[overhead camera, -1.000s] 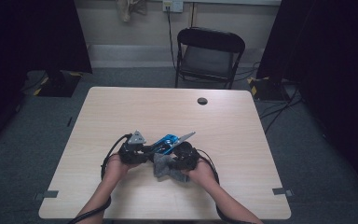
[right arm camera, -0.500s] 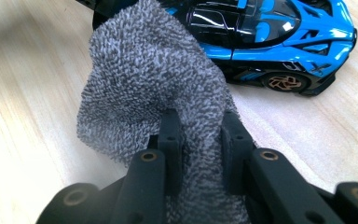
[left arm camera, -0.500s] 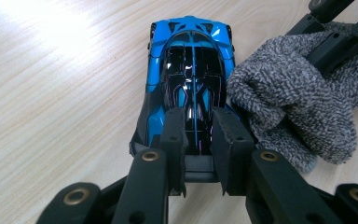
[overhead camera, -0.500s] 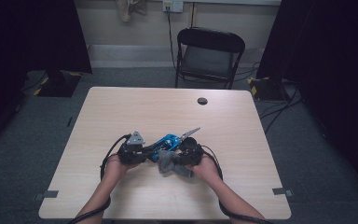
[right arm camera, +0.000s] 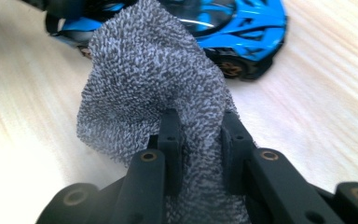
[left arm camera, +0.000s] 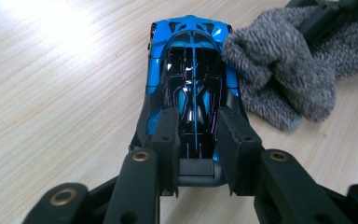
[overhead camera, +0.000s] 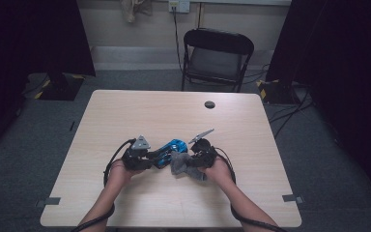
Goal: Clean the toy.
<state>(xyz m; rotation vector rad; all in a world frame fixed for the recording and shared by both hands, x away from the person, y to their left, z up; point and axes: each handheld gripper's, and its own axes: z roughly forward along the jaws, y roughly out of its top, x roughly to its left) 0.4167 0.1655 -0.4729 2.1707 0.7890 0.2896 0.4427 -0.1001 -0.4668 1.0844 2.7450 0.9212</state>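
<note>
At the near edge of the table (overhead camera: 125,203) the person's forearms came in from below, a gripper in each hand. The left gripper (left arm camera: 196,135) was clenched on the rear end of a blue toy car (left arm camera: 191,70) — its two black jaws stood narrowly apart, one pressed against each flank of the dark cabin, and the car sat flat on the wood between them. In the high view the same gripper (overhead camera: 147,158) lay low over the tabletop with its grey three-cornered plate uppermost, and the car (overhead camera: 169,148) pointed away from it, up and to the right.

The right gripper (right arm camera: 198,135) was closed on a grey knitted cloth (right arm camera: 154,88); the jaws pinched a fold of the fabric, with the rest bunched up ahead of them. The cloth met the car's side — in the left gripper view the wad (left arm camera: 279,79) pressed against the right flank near the nose, and in the right gripper view it covered part of the car (right arm camera: 242,28) just behind a wheel.

Farther off on the table, well apart from the hands, lay a small dark round object (overhead camera: 209,104). Beyond the far edge stood a black folding chair (overhead camera: 216,57).
</note>
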